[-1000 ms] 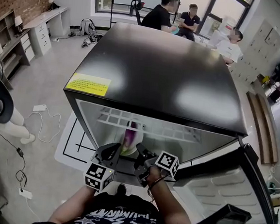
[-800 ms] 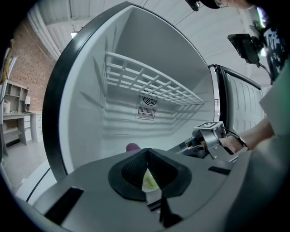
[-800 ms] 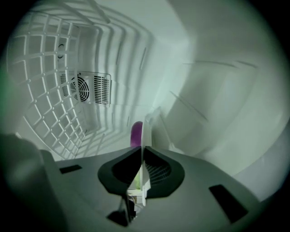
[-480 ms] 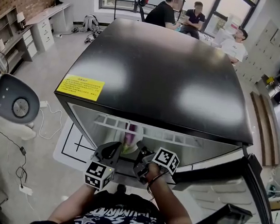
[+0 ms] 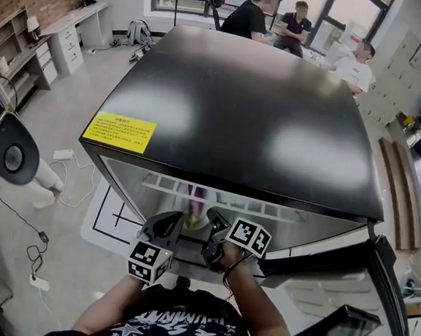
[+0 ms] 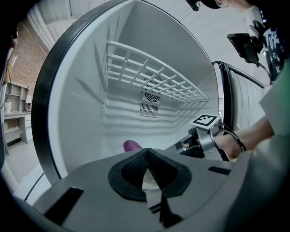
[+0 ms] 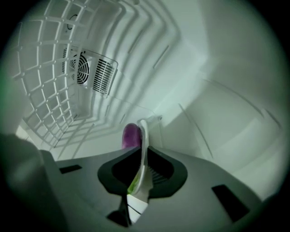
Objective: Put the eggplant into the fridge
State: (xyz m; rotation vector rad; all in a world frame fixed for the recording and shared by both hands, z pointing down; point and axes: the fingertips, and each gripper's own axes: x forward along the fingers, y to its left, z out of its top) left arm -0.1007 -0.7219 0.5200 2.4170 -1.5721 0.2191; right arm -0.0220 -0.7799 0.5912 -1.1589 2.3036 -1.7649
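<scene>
Looking down on the fridge: boxy, with a glossy black top, a yellow sticker toward the left of the frame, and a smooth white plastic inside. A white wire shelf runs along the upper left of the right gripper view, with a round fan grille behind it.

The right gripper is clamped on the eggplant, jaws tight on the thin white and green end. The rounded, shiny purple part pokes out past the tips, inside the fridge at frame center.

The left gripper has its ribbed black pads touching at the tips. A bit of white shows in the gap behind them, and I can't tell what that is. The purple tip sits just above and left of those jaws. Both grippers are side by side at the opening, bottom center of the head view.
</scene>
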